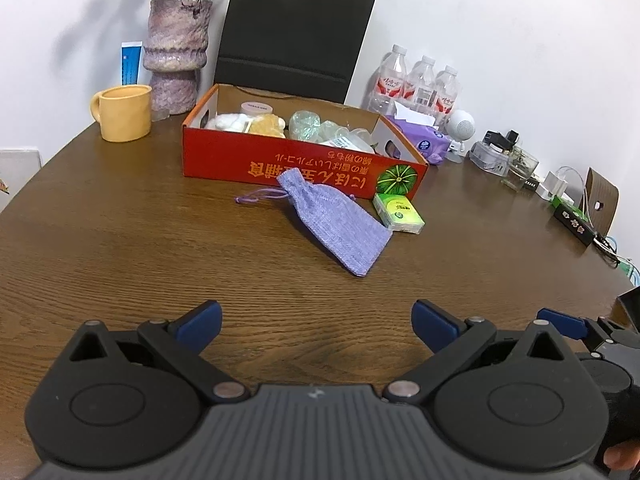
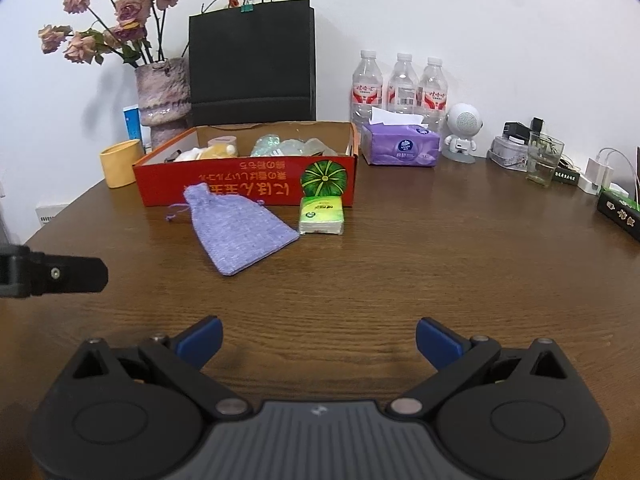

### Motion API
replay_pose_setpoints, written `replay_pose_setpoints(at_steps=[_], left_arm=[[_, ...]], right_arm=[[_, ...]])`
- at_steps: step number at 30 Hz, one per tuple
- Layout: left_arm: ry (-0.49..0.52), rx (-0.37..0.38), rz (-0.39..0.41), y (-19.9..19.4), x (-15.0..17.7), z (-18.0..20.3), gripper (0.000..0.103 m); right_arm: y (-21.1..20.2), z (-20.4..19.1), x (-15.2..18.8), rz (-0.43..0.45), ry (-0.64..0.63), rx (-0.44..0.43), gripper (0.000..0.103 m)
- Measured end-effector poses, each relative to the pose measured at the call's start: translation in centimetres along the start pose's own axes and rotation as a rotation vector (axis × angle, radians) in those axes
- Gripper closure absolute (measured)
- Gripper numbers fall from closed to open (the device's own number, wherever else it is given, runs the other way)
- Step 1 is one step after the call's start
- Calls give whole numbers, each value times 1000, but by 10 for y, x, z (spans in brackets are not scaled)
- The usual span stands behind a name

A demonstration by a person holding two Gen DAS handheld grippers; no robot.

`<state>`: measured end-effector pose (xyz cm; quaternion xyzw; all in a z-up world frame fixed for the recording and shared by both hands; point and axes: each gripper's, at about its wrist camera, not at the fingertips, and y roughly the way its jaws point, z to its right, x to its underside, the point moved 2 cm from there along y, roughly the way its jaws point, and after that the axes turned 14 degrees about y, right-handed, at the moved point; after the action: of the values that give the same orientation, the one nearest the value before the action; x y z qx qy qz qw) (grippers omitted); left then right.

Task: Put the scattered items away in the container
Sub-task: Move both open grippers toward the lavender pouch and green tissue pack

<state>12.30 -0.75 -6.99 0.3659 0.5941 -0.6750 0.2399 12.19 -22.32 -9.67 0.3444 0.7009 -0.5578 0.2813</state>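
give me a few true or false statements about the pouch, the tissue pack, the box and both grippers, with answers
1. The purple drawstring pouch lies on the table in front of the red box. True.
2. The green tissue pack is already inside the red box. False: it sits on the table just in front of the box, beside the pouch.
3. The right gripper is shut on the pouch. False: its fingers are spread wide and hold nothing.
4. The left gripper is open and empty. True.
5. The red box is empty. False: several items, some white and yellow, some clear, already lie in it.
6. The yellow mug stands on the table outside the box. True.
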Motion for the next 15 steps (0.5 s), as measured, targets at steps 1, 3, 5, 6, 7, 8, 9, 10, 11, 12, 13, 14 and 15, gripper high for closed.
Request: replay_pose_setpoints(at_steps=[1,3,5,6,7,8,9,10,11,12,13,14,15], left_arm=[[-1,-3,-3,3,-1,0,0],[-5,-10,-8,8,-4,0,0],[-9,-16,-7,13,-9,-1,0],[-10,-19,-6,16,-12,-1,0],[-12,-23,-4,19,-14,-1,0],[-15,-27,-3,22,-17,-1,0],[-17,-31,-2,25,-20,-2,0],[-21,-33,-3,29,-22,-2,0],[-24,-36,-4,33,-25,-3,0],[-28,-39,-6,37,-27,-4,0],[-32,-43,-9,41,-29,-5,0],[-36,-46,-12,46,-31,-6,0],[-39,-49,-15,50,-32,-7,0]], right_arm=[[3,1,-2,2,-1,-1,0],[9,2,-5,6,-2,-3,0],[14,3,-8,9,-4,-5,0],[18,3,-11,11,-7,-5,0],[22,3,-14,12,-10,-5,0],[26,4,-17,15,-13,-5,0],[30,4,-21,16,-16,-3,0],[35,4,-24,16,-20,0,0],[39,4,-28,17,-25,3,0],[44,4,-31,19,-28,6,0],[49,5,-34,20,-29,11,0],[53,5,-37,22,-29,15,0],[58,6,-40,20,-27,15,0]])
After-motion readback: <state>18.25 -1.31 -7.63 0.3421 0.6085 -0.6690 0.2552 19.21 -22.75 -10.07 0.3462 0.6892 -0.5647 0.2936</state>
